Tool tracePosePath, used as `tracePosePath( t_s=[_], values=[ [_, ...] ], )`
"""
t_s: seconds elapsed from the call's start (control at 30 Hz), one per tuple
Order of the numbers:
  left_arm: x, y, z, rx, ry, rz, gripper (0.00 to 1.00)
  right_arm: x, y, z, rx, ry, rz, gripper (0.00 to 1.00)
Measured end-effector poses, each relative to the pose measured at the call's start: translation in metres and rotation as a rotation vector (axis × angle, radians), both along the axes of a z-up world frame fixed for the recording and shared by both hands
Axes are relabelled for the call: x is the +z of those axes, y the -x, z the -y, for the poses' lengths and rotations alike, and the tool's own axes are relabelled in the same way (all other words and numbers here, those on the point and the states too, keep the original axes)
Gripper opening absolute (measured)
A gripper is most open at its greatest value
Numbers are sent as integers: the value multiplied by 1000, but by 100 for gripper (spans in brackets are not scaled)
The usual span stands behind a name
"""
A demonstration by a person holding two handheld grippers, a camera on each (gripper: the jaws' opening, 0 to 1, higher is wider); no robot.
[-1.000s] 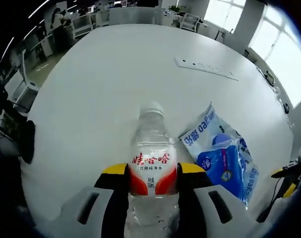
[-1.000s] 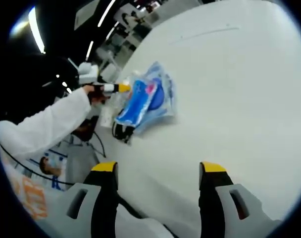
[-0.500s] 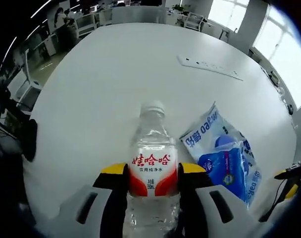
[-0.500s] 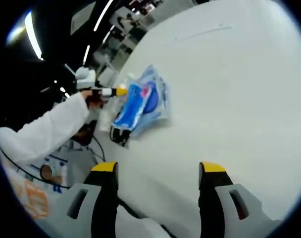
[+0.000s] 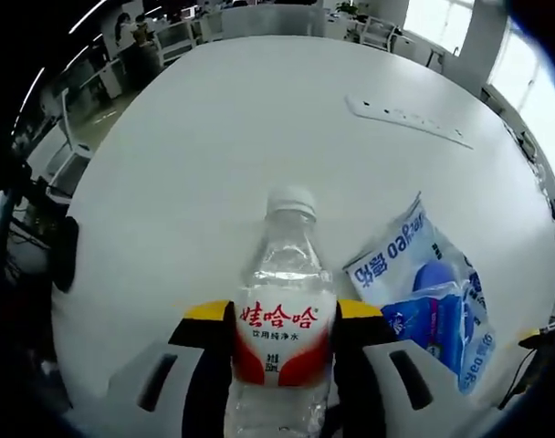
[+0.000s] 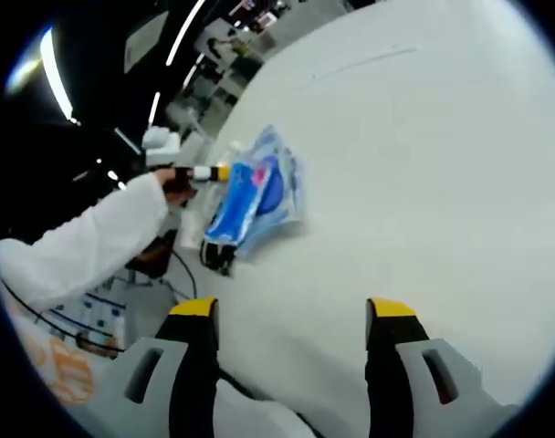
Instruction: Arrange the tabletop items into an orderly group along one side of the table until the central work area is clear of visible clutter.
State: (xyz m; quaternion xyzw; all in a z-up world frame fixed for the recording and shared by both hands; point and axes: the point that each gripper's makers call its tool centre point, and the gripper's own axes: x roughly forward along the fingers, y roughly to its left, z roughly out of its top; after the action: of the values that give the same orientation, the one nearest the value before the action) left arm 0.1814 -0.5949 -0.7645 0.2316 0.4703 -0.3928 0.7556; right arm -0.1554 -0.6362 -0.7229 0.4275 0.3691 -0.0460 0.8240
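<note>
The clear plastic water bottle with the red-and-white label (image 5: 279, 319) had its base cut off below the left gripper (image 5: 282, 315), whose jaws pinched its label; its long axis ran upright, white cap up. The blue-and-white plastic packet (image 5: 424, 292) lay just right of it on the white round table (image 5: 232, 137). The right gripper (image 6: 291, 315) hung with jaws spread over bare tabletop.

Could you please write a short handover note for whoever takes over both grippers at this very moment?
Left gripper: jaws shut on the water bottle, upright, beside the blue packet.
Right gripper: open, holding nothing, over bare white table.
The blue packet lies flat near the table's edge. A white power strip lies farther across the table.
Done: the bottle is gripped next to the packet.
Left: set the bottle down by the packet, then probably deal with the power strip.
</note>
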Motion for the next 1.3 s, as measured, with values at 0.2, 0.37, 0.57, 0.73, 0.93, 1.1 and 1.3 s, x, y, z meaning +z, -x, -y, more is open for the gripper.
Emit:
tracePosePath(
  t_s=[0.2, 0.37, 0.57, 0.73, 0.93, 1.1, 1.3],
  values=[
    [5, 1, -2, 5, 36, 6, 38, 2, -2, -3, 9, -3, 6, 64],
    [19, 0, -2, 32, 118, 11, 36, 2, -1, -3, 10, 0, 7, 63],
    [43, -15, -1, 39, 192, 64, 36, 3, -1, -4, 5, -2, 10, 63],
    [70, -27, 5, 52, 296, 102, 37, 4, -3, -9, 17, -1, 13, 63],
    [92, -37, 12, 38, 351, 145, 39, 5, -4, -13, 32, 0, 14, 63],
    [102, -47, 17, 47, 382, 158, 39, 4, -2, -14, 36, 0, 9, 63],
    [112, -58, 34, 29, 412, 175, 39, 2, -1, -13, 28, -3, 2, 63]
  ],
)
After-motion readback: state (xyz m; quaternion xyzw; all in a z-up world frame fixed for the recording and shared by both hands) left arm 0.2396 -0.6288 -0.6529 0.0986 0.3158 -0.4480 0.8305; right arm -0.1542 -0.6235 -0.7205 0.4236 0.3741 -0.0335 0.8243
